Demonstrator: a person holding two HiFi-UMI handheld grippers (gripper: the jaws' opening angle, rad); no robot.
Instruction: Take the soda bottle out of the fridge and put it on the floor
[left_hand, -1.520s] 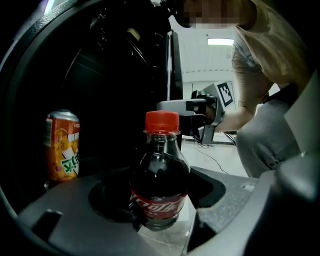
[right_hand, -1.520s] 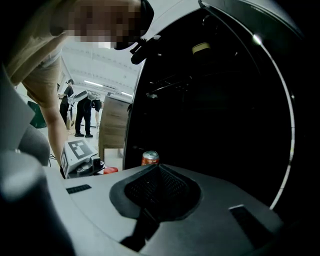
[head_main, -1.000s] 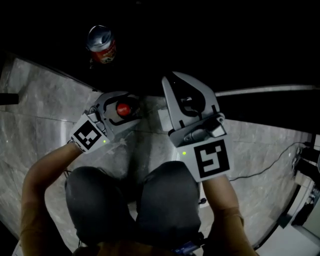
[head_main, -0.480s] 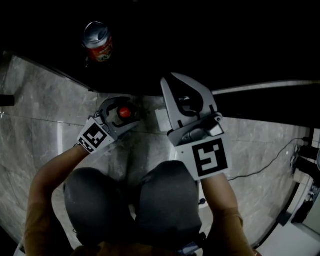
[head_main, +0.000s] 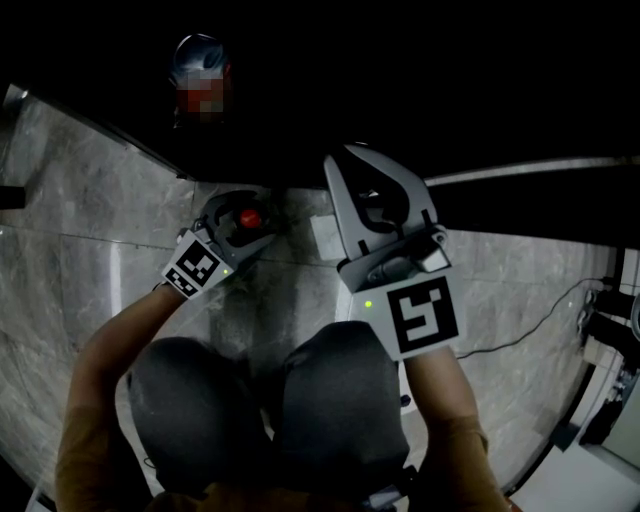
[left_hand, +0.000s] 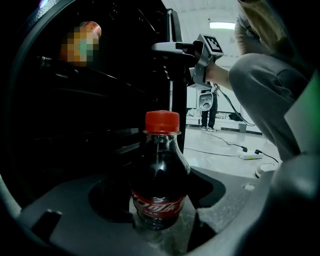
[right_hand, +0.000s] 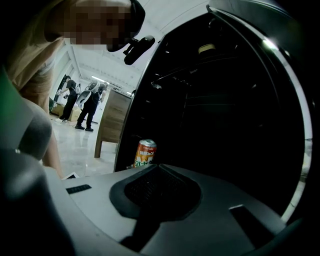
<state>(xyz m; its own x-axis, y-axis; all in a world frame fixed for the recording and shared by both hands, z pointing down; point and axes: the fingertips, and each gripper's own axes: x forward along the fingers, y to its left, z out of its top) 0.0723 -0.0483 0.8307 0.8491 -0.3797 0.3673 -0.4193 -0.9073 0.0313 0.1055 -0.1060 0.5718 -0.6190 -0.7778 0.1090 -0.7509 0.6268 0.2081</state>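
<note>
The soda bottle (left_hand: 159, 175), dark cola with a red cap (head_main: 249, 216) and a red label, stands upright between the jaws of my left gripper (head_main: 250, 224), which is shut on its body. It is low over the marble floor (head_main: 90, 250), just in front of the dark open fridge (head_main: 400, 80). My right gripper (head_main: 342, 168) is beside it on the right, pointing at the fridge edge. Its jaws are together with nothing between them. In the left gripper view my right gripper (left_hand: 165, 47) shows high up against the fridge's door edge.
An orange drink can (right_hand: 145, 152) stands inside the fridge at its lower left. My knees (head_main: 270, 400) are bent close behind both grippers. A cable (head_main: 540, 320) and a power strip (left_hand: 247, 156) lie on the floor to the right. People (right_hand: 90, 105) stand far off.
My left hand has shifted a little to the right and turned slightly, with the bottle still in its jaws. My right gripper has stayed put.
</note>
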